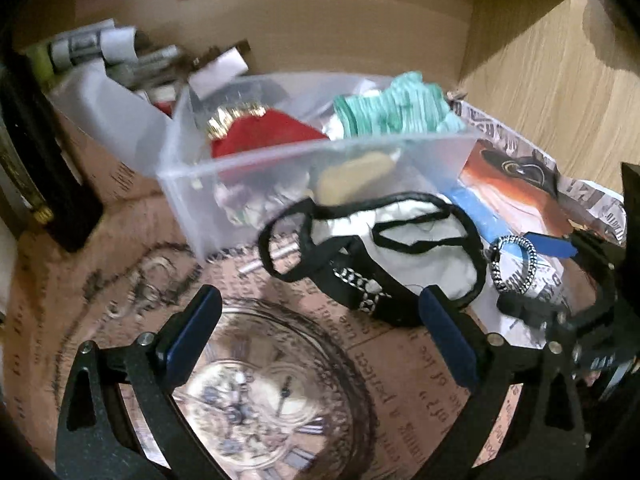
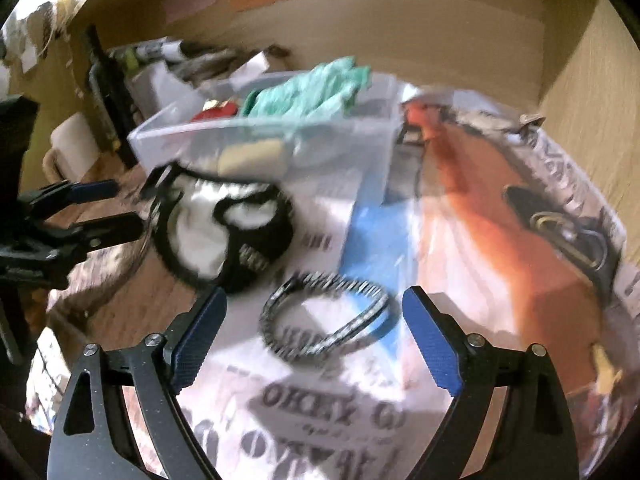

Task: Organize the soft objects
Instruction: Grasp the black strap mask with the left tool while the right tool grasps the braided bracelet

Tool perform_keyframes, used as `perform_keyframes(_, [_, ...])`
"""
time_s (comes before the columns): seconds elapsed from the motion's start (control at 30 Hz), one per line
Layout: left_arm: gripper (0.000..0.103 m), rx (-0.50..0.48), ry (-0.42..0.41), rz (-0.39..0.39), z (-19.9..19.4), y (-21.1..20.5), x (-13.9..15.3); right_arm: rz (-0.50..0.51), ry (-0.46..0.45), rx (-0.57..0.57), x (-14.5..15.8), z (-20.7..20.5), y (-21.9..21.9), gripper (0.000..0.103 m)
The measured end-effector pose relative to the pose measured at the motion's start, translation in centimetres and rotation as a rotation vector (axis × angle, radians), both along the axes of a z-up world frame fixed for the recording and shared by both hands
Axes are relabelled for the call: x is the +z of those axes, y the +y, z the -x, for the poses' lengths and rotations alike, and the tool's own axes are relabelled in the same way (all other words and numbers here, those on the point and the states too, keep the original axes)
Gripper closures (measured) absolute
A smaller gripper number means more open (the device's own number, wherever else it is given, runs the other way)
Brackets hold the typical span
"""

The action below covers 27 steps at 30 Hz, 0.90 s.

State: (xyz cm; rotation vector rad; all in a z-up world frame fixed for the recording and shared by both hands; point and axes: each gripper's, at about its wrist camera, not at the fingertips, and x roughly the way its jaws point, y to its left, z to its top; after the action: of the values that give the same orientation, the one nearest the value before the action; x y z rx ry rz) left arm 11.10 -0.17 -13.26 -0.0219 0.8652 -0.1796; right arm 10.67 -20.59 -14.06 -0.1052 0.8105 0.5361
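Note:
A clear plastic bin (image 1: 256, 176) (image 2: 180, 136) holds a red cloth (image 1: 260, 132), a teal cloth (image 1: 396, 108) (image 2: 308, 92) and a yellow piece (image 1: 352, 180). A white cloth with black straps (image 1: 420, 236) (image 2: 204, 232) lies in front of the bin. A black-and-white braided band (image 1: 516, 264) (image 2: 324, 320) lies to its right. My left gripper (image 1: 320, 320) is open, just short of the white cloth. My right gripper (image 2: 314, 320) is open, with the braided band between its fingers on the surface.
The surface is covered with printed paper showing a clock face (image 1: 260, 396) and newsprint (image 2: 320, 400). A cardboard box (image 1: 104, 168) with rolled papers stands behind the bin at left. Wooden shelf walls (image 1: 540, 80) close the back and right.

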Motion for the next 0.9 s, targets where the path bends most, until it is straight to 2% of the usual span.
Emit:
perform_keyframes(0.1, [0.006,0.0,0.025,0.033,-0.6,-0.4,-0.5,0.026,-0.015,0.007,-0.2,0.2,0.6,0.014])
perform_keyframes(0.23, [0.022,-0.033,0.062,0.043,-1.8,-1.5,-1.2,0.023,-0.012,0.009,-0.4,-0.1,0.5,0.015])
perform_keyframes(0.3, [0.027,-0.043,0.072,0.057,-2.3,-1.9,-1.4,0.043,-0.028,-0.006,-0.6,-0.2,0.6,0.026])
perform_keyframes(0.37, [0.041,-0.049,0.082,0.076,-2.7,-2.0,-1.6,0.054,-0.041,-0.013,-0.7,-0.2,0.7,0.034])
perform_keyframes(0.47, [0.053,-0.054,0.083,0.1,-3.1,-2.2,-1.6,0.042,-0.045,-0.026,-0.7,-0.2,0.4,0.049])
perform_keyframes(0.57, [0.067,-0.065,0.065,0.094,-2.8,-2.4,-1.4,0.031,-0.047,-0.046,-0.6,-0.3,-0.1,0.066])
perform_keyframes(0.67, [0.073,-0.06,0.027,0.062,-1.8,-2.7,-0.8,0.014,-0.043,-0.065,-0.5,-0.5,-0.7,0.083])
perform_keyframes(0.73, [0.075,-0.059,0.008,0.063,-1.1,-2.5,-0.2,-0.002,-0.037,-0.07,-0.5,-0.6,-1.2,0.087])
perform_keyframes(0.9, [0.083,-0.042,-0.058,0.06,0.6,-1.2,2.0,-0.025,-0.06,-0.079,0.4,-0.3,-1.6,0.088])
